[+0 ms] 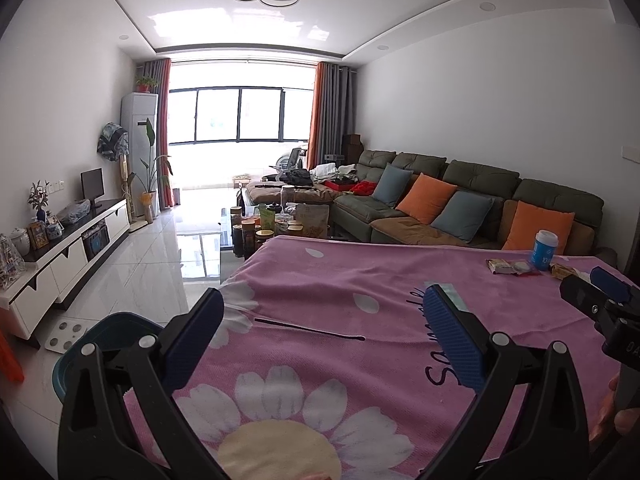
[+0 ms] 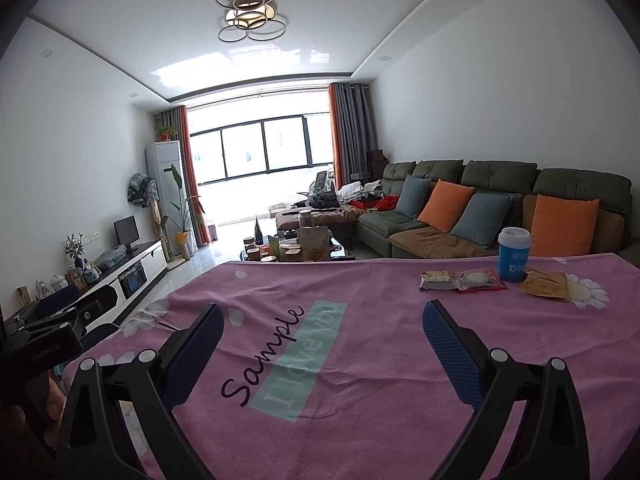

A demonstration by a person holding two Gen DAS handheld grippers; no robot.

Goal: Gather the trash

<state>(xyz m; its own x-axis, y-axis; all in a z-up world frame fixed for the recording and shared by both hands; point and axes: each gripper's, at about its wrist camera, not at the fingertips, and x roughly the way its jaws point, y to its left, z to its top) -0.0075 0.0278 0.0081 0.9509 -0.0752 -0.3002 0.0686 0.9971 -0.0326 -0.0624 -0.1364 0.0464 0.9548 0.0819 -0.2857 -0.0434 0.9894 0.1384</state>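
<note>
A pink flowered cloth (image 2: 360, 360) covers the table. At its far right lie snack wrappers: a brown one (image 2: 439, 281), a red one (image 2: 480, 280) and an orange-yellow one (image 2: 546, 285), beside an upright blue and white cup (image 2: 514, 255). In the left wrist view the same wrappers (image 1: 512, 267) and cup (image 1: 543, 250) sit far right. A thin black stick (image 1: 310, 330) lies on the cloth ahead of my left gripper (image 1: 324, 326), which is open and empty. My right gripper (image 2: 324, 334) is also open and empty, well short of the wrappers. A teal bin (image 1: 104, 340) stands by the table's left edge.
Beyond the table's far edge stand a low coffee table crowded with jars (image 1: 264, 224), a green sofa with cushions (image 2: 480, 208) at right and a white TV cabinet (image 1: 68, 256) at left. A white scale (image 1: 66, 334) lies on the tiled floor.
</note>
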